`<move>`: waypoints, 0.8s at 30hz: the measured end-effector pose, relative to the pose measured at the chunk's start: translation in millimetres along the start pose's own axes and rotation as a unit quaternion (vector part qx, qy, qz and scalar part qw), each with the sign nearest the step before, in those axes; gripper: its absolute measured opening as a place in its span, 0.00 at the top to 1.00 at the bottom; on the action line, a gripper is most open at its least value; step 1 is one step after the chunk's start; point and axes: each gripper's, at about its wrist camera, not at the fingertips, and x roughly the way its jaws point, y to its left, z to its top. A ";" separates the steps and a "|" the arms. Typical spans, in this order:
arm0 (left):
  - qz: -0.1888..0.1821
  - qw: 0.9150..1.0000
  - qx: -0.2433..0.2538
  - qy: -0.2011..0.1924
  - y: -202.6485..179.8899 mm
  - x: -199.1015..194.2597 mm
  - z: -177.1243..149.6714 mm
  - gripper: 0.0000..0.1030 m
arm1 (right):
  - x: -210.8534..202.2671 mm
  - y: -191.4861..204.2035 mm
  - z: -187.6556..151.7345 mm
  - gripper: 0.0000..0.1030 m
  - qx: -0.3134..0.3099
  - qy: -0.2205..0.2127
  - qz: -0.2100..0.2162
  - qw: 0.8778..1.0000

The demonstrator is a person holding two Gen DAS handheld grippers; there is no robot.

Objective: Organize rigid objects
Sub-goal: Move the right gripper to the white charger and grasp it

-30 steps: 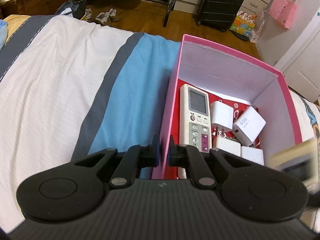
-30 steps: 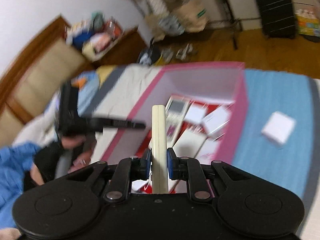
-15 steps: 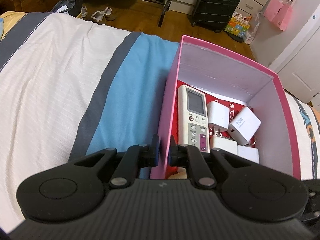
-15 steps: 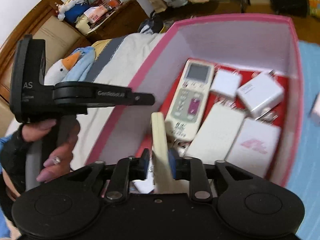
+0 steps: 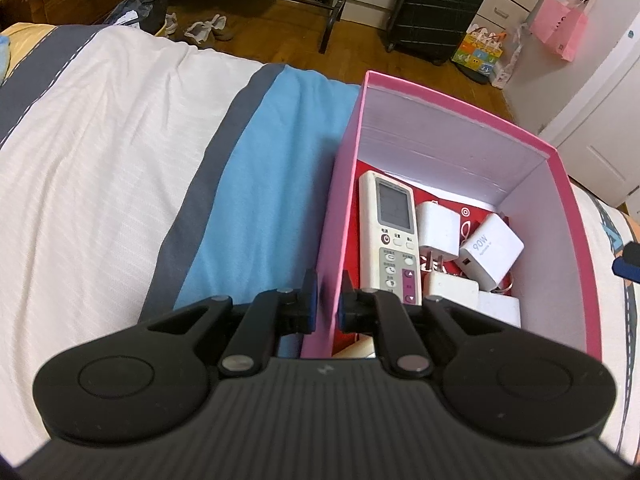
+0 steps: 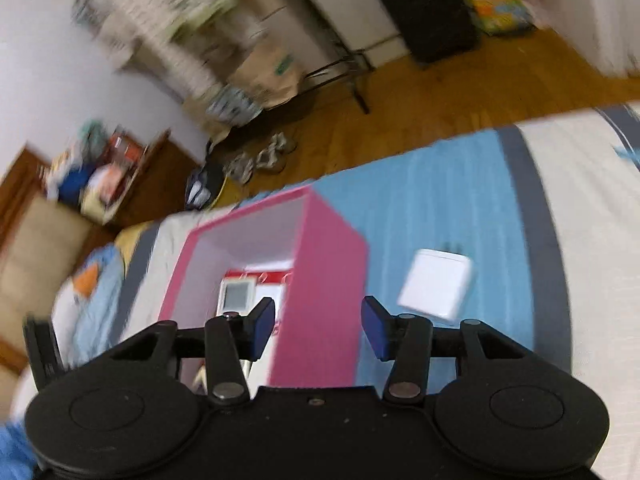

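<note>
A pink box (image 5: 568,216) stands on the bed and holds a white remote (image 5: 390,236), several white chargers (image 5: 490,250) and a cream object (image 5: 358,350) at its near end. My left gripper (image 5: 328,304) is shut on the box's near left wall. My right gripper (image 6: 318,326) is open and empty, raised over the box's right wall (image 6: 324,292). A white charger (image 6: 436,282) lies on the blue stripe to the right of the box. The right wrist view is blurred.
The bed has a white, grey and blue striped cover (image 5: 120,160). Beyond it are a wooden floor, a black suitcase (image 5: 436,8), paper bags, shoes and a metal rack. A wooden cabinet (image 6: 120,184) stands at the left.
My right gripper has let go of the cream object inside the box, opened, and pulled back up and to the right. My left gripper still holds the box wall.
</note>
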 end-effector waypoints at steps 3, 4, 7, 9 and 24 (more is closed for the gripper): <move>0.002 1.000 0.002 0.000 -0.8 0.0 0.2 0.91 | 1.6 -14.2 1.5 0.47 0.002 -0.007 -0.052 0.999; 0.001 1.000 0.001 0.000 -1.3 -0.4 -0.9 0.91 | 6.9 -15.8 1.8 0.47 -0.001 -0.006 -0.073 0.997; 0.001 1.000 0.001 0.000 -1.5 -0.4 -1.0 0.91 | 19.0 -23.3 1.4 0.44 -0.001 0.003 -0.115 0.993; 0.001 1.000 0.002 0.000 -1.5 -0.6 -0.7 0.91 | 33.1 -26.2 0.7 0.41 0.004 0.007 -0.130 0.991; -0.012 1.000 -0.001 0.001 1.1 1.3 -0.2 0.91 | 112.8 -23.5 6.9 0.34 -0.075 0.047 -0.232 0.969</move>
